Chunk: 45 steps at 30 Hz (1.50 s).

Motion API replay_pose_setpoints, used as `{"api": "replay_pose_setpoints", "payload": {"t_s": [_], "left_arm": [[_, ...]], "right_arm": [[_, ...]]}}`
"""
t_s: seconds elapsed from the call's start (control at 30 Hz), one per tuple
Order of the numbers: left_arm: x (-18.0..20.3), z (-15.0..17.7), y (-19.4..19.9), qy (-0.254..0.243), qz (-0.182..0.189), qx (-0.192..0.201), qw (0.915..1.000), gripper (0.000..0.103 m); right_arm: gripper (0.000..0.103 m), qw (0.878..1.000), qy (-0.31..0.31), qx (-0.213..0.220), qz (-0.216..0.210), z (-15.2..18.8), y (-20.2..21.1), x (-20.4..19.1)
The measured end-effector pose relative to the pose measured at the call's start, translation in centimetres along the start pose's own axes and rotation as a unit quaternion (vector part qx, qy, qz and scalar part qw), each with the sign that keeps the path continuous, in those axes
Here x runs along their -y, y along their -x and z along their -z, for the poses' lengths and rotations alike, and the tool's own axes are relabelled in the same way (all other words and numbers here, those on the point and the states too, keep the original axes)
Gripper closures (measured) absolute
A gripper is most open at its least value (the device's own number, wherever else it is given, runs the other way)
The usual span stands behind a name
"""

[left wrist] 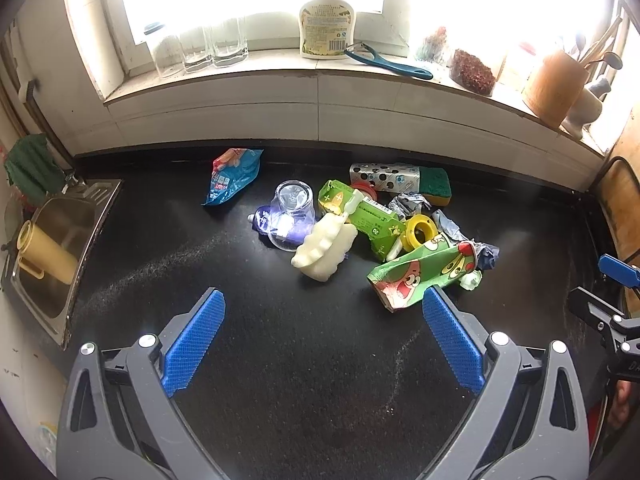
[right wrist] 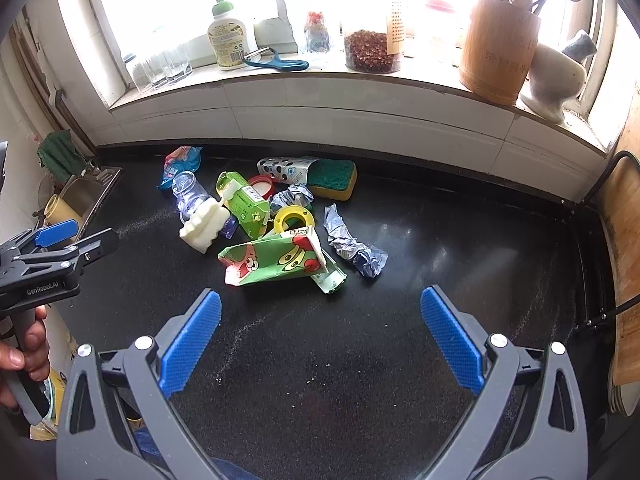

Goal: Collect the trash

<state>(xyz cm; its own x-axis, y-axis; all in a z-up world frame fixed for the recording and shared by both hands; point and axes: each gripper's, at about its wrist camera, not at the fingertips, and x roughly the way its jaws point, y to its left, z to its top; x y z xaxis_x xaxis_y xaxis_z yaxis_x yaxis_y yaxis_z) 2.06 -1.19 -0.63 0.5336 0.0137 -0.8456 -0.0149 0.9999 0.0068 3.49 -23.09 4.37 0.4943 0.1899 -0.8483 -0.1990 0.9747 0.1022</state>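
Trash (left wrist: 360,224) is lying in a loose heap on the black desk (left wrist: 280,360), in front of the white sill and well to the right of the sink (left wrist: 60,240). Nearest the claws, a crushed green carton (right wrist: 276,260) is lying flat at the front of the heap, its long axis running across the view, torn open end pointing left toward the sink and the capped end pointing right. It is likely light and springy, so a pinch across its flattened middle should hold; the printed skin may be a little slick. Just right of the carton, a crumpled wrapper (right wrist: 352,244) is stretching front to back, soft and easy to grab anywhere along it. Behind the carton, a yellow ring (right wrist: 292,220), a second green carton (right wrist: 244,204), a clear cup (left wrist: 290,212) on its side and a pale lumpy bottle (left wrist: 324,248) are crowding together; the cup looks thin and could crack under a hard squeeze. The left claw (left wrist: 324,312) is hovering spread wide and holding nothing, short of the heap, and the right claw (right wrist: 320,312) is likewise gaping and empty, aimed at the carton.
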Motion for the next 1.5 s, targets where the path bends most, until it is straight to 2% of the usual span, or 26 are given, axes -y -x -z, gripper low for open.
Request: {"api": "replay_pose_setpoints", "payload": {"t_s": [1.2,1.37,1.5], "left_arm": [[-0.2,-0.5,-1.0,0.000,-0.002,-0.009,1.0000,0.007],[-0.6,-1.0,-2.0,-0.011,-0.002,-0.009,0.9999,0.007],[-1.1,-2.3,-4.1,-0.042,-0.007,-0.002,0.9991,0.007]], "right_arm": [[0.006,1.000,-0.003,-0.002,0.000,-0.2,-0.5,0.3],[0.006,1.000,-0.002,-0.007,-0.003,-0.3,-1.0,0.7],[0.006,1.000,0.001,-0.014,-0.005,-0.6,-2.5,2.3]]}}
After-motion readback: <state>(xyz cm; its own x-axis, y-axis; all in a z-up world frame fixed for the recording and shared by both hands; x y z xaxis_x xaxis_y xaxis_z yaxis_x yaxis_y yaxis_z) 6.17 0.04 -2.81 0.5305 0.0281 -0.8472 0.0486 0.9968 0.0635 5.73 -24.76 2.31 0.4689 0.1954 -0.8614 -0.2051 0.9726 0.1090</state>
